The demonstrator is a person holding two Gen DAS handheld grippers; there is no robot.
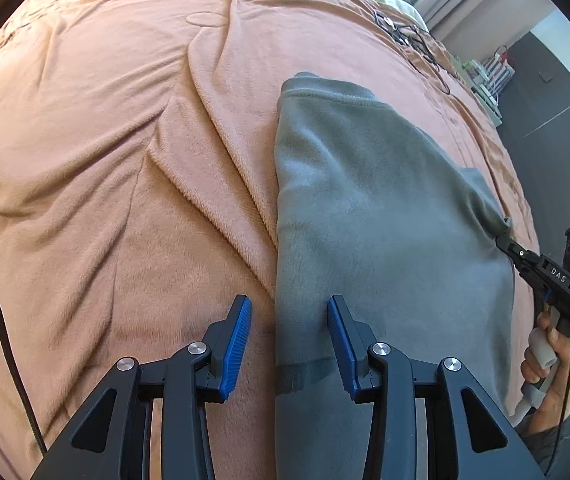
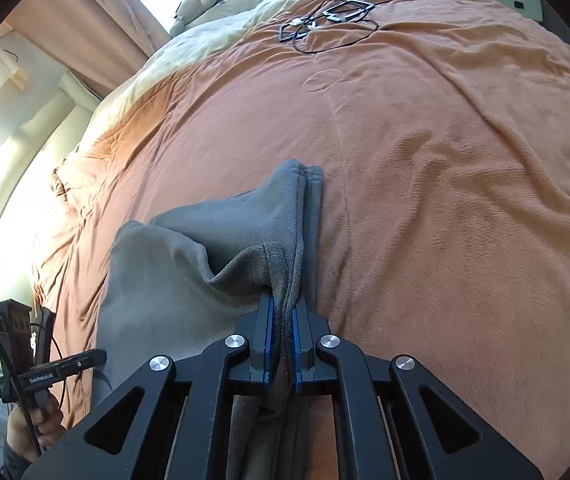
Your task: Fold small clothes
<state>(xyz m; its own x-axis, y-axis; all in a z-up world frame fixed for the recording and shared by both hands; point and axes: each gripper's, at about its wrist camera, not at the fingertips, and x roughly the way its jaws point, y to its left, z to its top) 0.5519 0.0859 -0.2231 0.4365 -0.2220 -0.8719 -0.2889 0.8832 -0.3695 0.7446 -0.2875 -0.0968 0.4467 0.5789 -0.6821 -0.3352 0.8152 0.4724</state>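
Observation:
A grey fleece garment [image 1: 365,220] lies lengthwise on an orange blanket [image 1: 105,160]. In the left wrist view my left gripper [image 1: 289,320] hovers open over the garment's left edge, which runs between the blue pads [image 1: 241,332] without being pinched. At that view's right, my right gripper [image 1: 503,240] pinches the garment's right edge. The right wrist view shows my right gripper [image 2: 283,308] shut on a bunched fold of the garment [image 2: 189,280], lifted slightly off the blanket [image 2: 445,200]. The left gripper [image 2: 99,357] appears side-on at the lower left, by the garment's near edge.
Black cables and small black frames [image 2: 325,20] lie on the far part of the blanket. A pale yellow quilt [image 2: 213,40] and plush toys sit beyond. Dark floor [image 1: 557,140] borders the bed. A hand [image 1: 545,352] holds the right gripper's handle.

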